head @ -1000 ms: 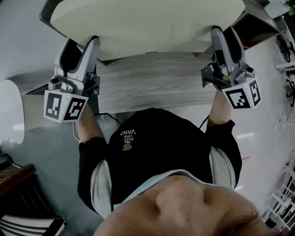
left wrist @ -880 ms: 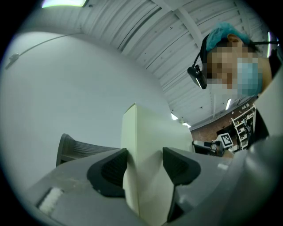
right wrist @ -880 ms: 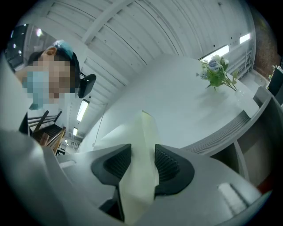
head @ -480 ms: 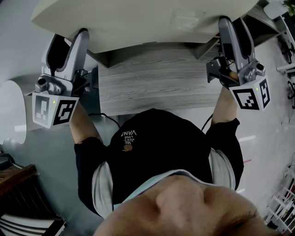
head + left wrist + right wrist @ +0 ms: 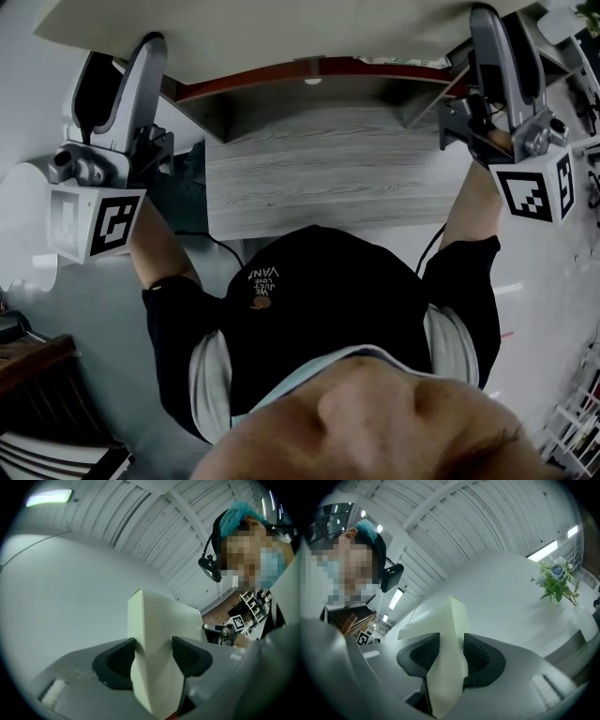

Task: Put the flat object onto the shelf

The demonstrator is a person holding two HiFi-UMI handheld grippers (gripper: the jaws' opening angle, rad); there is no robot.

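A wide cream flat board (image 5: 281, 33) is held up at the top of the head view, above a grey wood-grain shelf top (image 5: 328, 178). My left gripper (image 5: 150, 47) is shut on the board's left edge, and my right gripper (image 5: 487, 19) is shut on its right edge. In the left gripper view the board's cream edge (image 5: 152, 639) stands clamped between the dark pads (image 5: 117, 660). In the right gripper view the board (image 5: 450, 653) sits between the ribbed pads (image 5: 476, 656). Both grippers point upward toward the ceiling.
Under the raised board shows a reddish-brown shelf recess (image 5: 309, 70) with a small light. A white round object (image 5: 23, 225) stands at the left. Dark wooden furniture (image 5: 47, 412) lies at the lower left. A vase of flowers (image 5: 555, 583) appears in the right gripper view.
Both grippers have risen with the board, which now sits higher in the head view and uncovers the shelf's reddish recess and more of the grey top.
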